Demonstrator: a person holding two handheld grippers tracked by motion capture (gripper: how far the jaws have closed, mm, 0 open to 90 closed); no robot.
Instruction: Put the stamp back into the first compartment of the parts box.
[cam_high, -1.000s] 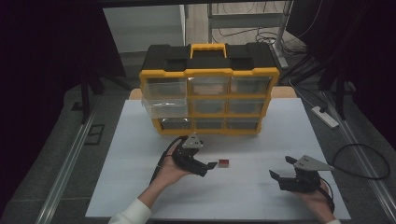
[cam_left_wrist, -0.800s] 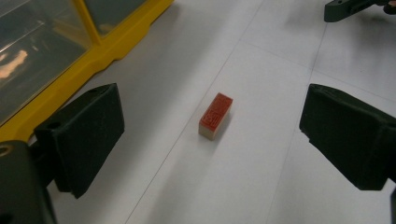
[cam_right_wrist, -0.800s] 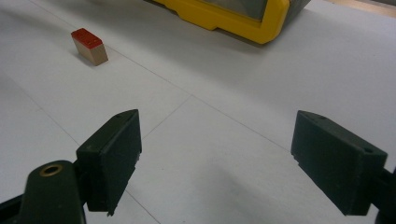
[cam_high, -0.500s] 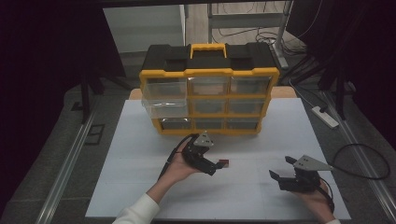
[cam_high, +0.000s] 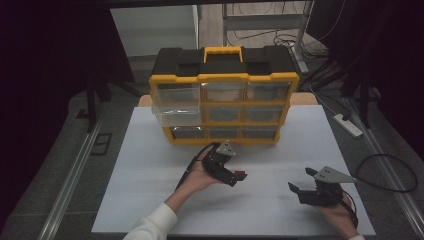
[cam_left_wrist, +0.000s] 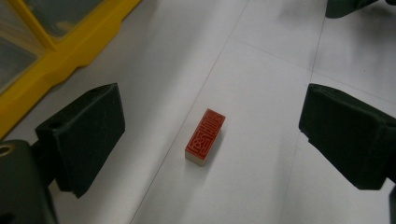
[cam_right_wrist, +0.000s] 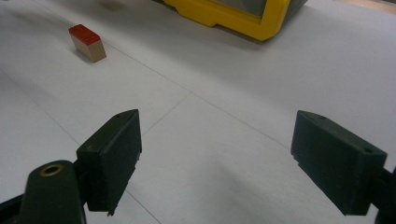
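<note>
My high view looks forward and down over the white table (cam_high: 150, 200) toward the yellow drawer box (cam_high: 224, 95) at 12 o'clock. Each gripper view sits close above the tabletop. Both catch the small red-topped block (cam_left_wrist: 205, 136) and the box's yellow edge.

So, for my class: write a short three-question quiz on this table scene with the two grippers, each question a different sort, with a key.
1. True or false: the left gripper has closed on the red-topped stamp block.
2. Multiple choice: which drawer of the yellow organizer is pulled out? A. top right B. middle left C. bottom centre
3. Fill in: the stamp block lies on the white ____.

Key:
1. False; its jaws stand apart on either side of the block, not touching it.
2. B; the pulled-out drawer is clear.
3. Table cover. The right gripper is open, apart from the block.
</note>
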